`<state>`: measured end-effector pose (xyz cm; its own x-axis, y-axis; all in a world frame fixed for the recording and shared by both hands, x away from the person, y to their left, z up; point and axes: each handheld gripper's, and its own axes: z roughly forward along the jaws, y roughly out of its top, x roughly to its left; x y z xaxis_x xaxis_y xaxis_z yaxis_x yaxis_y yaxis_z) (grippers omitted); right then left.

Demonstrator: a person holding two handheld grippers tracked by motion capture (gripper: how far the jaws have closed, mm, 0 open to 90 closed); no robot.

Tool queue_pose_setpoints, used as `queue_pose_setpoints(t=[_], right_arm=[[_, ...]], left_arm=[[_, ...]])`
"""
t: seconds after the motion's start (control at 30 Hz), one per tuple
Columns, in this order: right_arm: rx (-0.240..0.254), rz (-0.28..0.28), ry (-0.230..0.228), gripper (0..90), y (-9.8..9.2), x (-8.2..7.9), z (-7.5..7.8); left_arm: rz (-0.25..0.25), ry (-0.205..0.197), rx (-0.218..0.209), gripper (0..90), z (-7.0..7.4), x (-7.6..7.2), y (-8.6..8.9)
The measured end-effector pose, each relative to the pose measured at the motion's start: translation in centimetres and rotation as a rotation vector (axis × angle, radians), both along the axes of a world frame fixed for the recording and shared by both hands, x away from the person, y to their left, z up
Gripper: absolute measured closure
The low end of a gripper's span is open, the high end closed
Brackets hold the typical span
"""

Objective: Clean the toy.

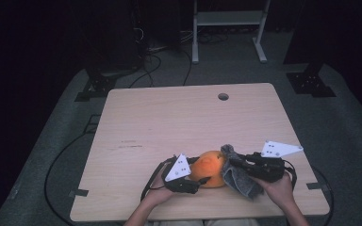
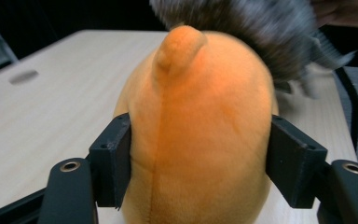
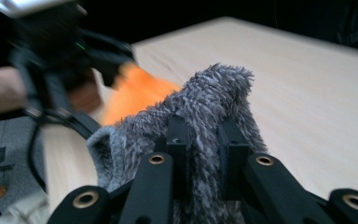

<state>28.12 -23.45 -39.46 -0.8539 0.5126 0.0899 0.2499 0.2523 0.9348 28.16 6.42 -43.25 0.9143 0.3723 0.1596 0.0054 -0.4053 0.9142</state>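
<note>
Two grippers, one toy, one cloth

Both tools work near the table's [image 1: 136, 117] front edge. The left gripper [image 2: 200, 158] has its jaws pressed into the sides of the orange plush toy [image 2: 200, 135]; the right gripper [image 3: 205, 144] has its jaws pinched narrow on the grey cloth [image 3: 205, 102], which lies against the toy's right side and top.

Risks, as I judge them: the toy is soft and round, so a wiping push from the cloth could squeeze it out of the left jaws or roll it toward the front edge. The cloth, held by one bunched fold, may slip free or drag the toy.

No brand, label or writing is readable.
</note>
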Motion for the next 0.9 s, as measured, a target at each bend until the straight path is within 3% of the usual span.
queue_pose_setpoints(t=[0.1, 0.17, 0.23, 0.3, 0.37, 0.4, 0.47, 0.57, 0.7, 0.8, 0.9], right_arm=[[0.037, 0.045, -0.036, 77.3, 0.7, -0.7, 1.3], [0.026, 0.073, -0.046, 77.3, 1.5, -1.0, 1.6], [-0.008, 0.074, -0.036, 77.4, 1.9, -0.8, 1.2], [-0.005, 0.059, 0.002, 77.4, 1.6, -0.1, 0.2], [-0.018, 0.038, 0.038, 77.4, 1.2, 0.5, -1.2], [-0.003, 0.033, 0.07, 77.4, 0.8, 0.9, -1.8], [-0.007, 0.018, 0.093, 77.3, 0.4, 1.2, -2.2], [-0.012, 0.004, 0.107, 77.3, 0.0, 1.5, -2.7], [0.003, -0.011, 0.137, 77.3, -0.6, 1.8, -3.3], [0.007, -0.02, 0.146, 77.3, -0.9, 1.9, -3.5], [-0.006, -0.028, 0.133, 77.3, -0.9, 1.8, -3.2]], left_arm=[[-0.015, -0.028, 0.011, 33.8, 0.8, -0.5, -0.5], [-0.031, -0.03, 0.0, 35.3, 1.1, -0.7, -0.6], [-0.043, -0.032, 0.008, 35.9, 1.5, -0.9, -0.6], [-0.039, -0.03, 0.015, 35.9, 1.6, -0.9, -0.4], [-0.036, 0.011, -0.016, 33.3, 1.3, -0.5, -0.2], [-0.033, 0.048, -0.057, 27.5, 1.1, -0.3, -0.1], [-0.026, 0.07, -0.082, 19.3, 1.1, 0.0, -0.1], [-0.018, 0.098, -0.062, 8.9, 1.2, 0.3, 0.1], [-0.016, 0.155, -0.025, 4.6, 0.3, 0.8, 0.7], [-0.04, 0.188, -0.02, 9.2, -0.3, 1.0, 0.6], [-0.031, 0.128, -0.027, 23.3, -0.2, 0.7, 0.7]])
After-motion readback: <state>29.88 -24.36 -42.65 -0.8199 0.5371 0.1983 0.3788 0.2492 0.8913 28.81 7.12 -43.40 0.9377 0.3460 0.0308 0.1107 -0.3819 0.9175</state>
